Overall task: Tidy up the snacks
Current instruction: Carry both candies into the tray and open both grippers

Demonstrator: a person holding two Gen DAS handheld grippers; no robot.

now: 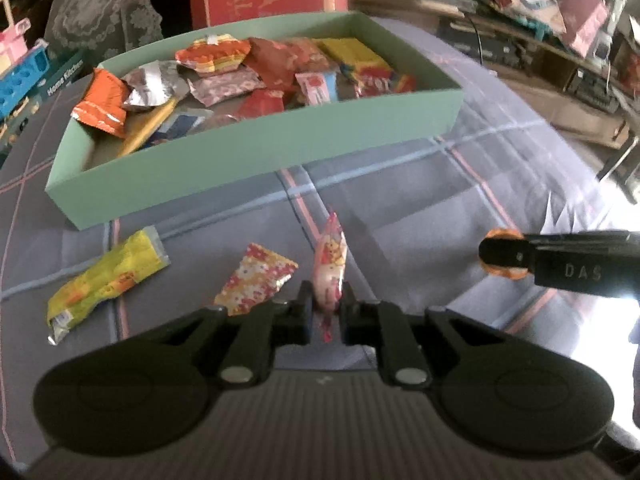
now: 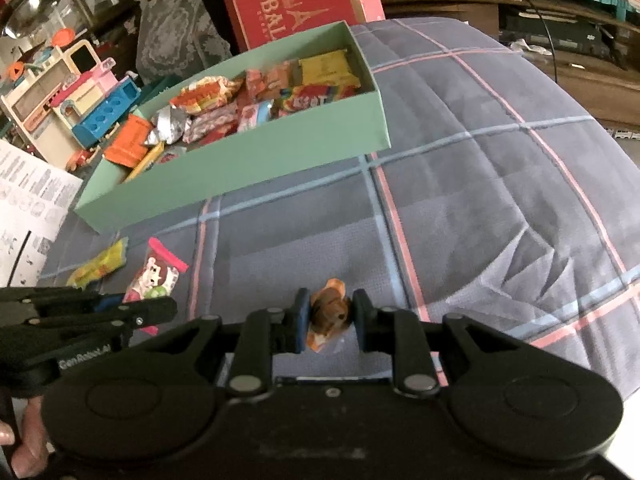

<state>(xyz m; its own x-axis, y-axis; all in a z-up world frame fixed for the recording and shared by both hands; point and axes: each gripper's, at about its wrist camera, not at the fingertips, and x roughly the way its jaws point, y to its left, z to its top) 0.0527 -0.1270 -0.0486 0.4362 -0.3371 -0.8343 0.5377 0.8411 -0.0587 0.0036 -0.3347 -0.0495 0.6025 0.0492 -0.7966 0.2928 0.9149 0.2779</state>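
Two packets lie loose on the quilt, left of your claws: a yellow packet and a floral packet. Your left claw is clenched on a pink packet; your right claw grips an orange sweet. The green box sits beyond.

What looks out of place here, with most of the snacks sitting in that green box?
Two packets lie loose on the plaid blanket outside the green box: a yellow-green packet and a red floral packet. The left gripper pinches a pink packet; the right gripper pinches a small orange-brown snack. Nothing looks spilled or torn.
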